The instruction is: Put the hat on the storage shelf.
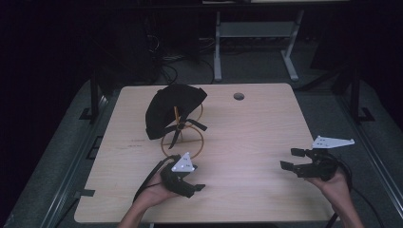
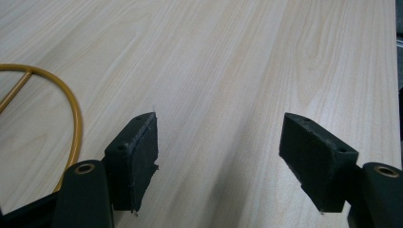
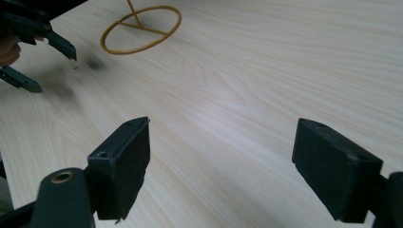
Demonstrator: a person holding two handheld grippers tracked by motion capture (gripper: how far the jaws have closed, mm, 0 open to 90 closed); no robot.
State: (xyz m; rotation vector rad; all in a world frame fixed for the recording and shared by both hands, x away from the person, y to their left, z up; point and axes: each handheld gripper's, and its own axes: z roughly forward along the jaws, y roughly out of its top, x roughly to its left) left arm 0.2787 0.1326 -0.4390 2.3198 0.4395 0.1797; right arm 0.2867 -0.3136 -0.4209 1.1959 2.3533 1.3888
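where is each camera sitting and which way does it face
High view: above the person's side, looking forward and down on the table; forearms, left gripper, right gripper enter from below.
Left gripper view: rides the left gripper, looking along its open jaws across bare wood.
Right gripper view: rides the right gripper, facing the left gripper.
Shared: all three show the yellow wire stand.

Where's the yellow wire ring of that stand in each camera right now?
High view: yellow ring lies left of centre, under the black cap, just beyond the left tongs.
Left gripper view: its arc curves along the left edge.
Right gripper view: top left, whole ring.
Shared landmark: the wooden table.
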